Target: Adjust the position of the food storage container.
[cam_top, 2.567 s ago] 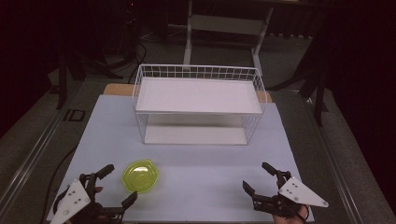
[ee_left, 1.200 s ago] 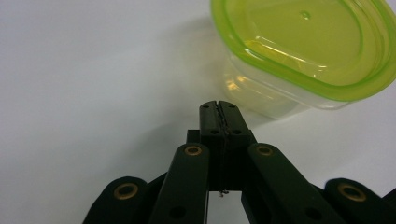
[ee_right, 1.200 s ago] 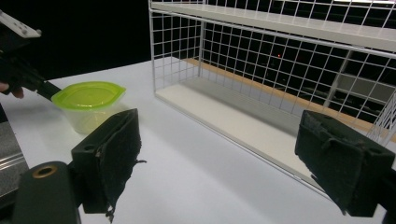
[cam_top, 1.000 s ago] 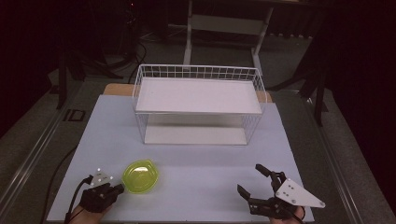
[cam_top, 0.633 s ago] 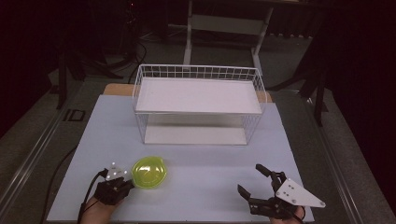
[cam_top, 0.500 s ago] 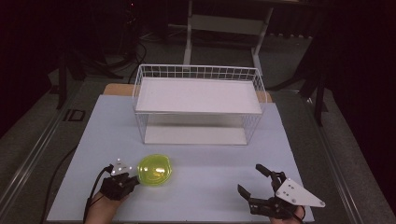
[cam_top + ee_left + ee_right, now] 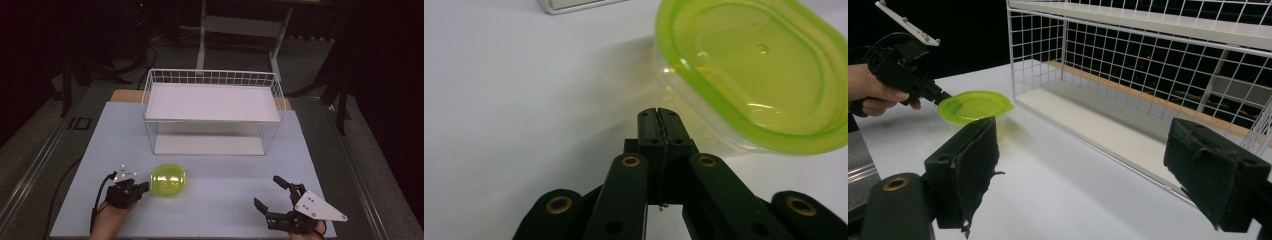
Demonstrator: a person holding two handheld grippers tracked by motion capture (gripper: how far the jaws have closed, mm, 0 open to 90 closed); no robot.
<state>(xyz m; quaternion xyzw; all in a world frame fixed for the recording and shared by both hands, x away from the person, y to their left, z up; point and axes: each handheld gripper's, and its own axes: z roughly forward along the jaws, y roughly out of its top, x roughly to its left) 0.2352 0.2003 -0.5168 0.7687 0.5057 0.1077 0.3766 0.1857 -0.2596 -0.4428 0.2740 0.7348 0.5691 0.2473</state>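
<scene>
1. Now, at the left, the left gripper (image 7: 131, 189) has its jaws pressed together with nothing between them, and its tip is against the side of the round clear plastic container with a lime-green lid (image 7: 169, 180). Whether the tip really touches the wall I cannot tell for sure from the left gripper view.
2. This container (image 7: 754, 75) is on the pale table (image 7: 220, 200), near the front, well apart from the white wire shelf rack (image 7: 212, 107) behind it.
3. It seems light, thin-walled and smooth, so I think a nudge will slide or tip it easily. A grip across the stiffer green rim should hold better than one on the slippery wall.
4. At the right, the right gripper (image 7: 280, 200) has its jaws wide apart and empty.
</scene>
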